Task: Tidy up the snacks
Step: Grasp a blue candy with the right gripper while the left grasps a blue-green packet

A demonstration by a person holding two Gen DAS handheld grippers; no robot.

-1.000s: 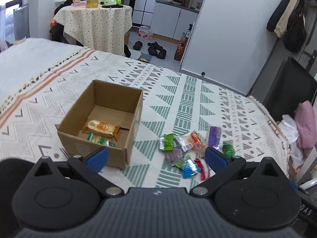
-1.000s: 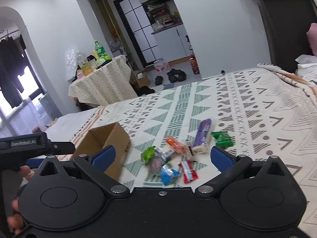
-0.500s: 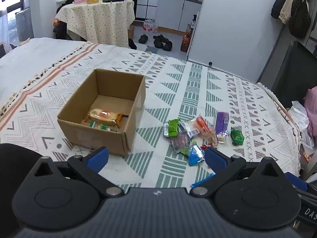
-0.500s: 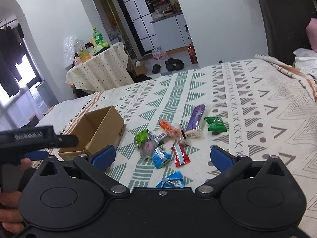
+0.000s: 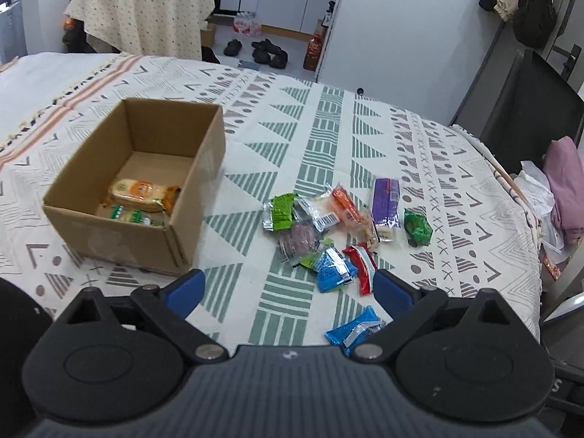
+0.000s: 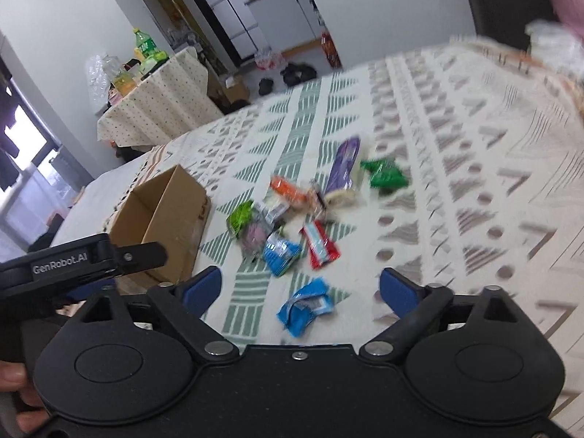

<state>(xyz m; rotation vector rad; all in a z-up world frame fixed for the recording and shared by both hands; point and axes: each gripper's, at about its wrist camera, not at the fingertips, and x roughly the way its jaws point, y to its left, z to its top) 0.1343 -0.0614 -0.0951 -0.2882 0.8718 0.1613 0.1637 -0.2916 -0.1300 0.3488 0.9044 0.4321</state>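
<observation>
On the bed (image 5: pixel 321 135), a loose pile of snacks (image 5: pixel 328 226) lies toward its right edge, near the open cardboard box (image 5: pixel 135 182), which holds two packets. One blue packet (image 5: pixel 352 330) lies apart, toward the bed's near edge. The left gripper (image 5: pixel 288 288) and right gripper (image 6: pixel 299 286) hover above the spread, fingers spread wide but closing, with nothing pinched between them.
</observation>
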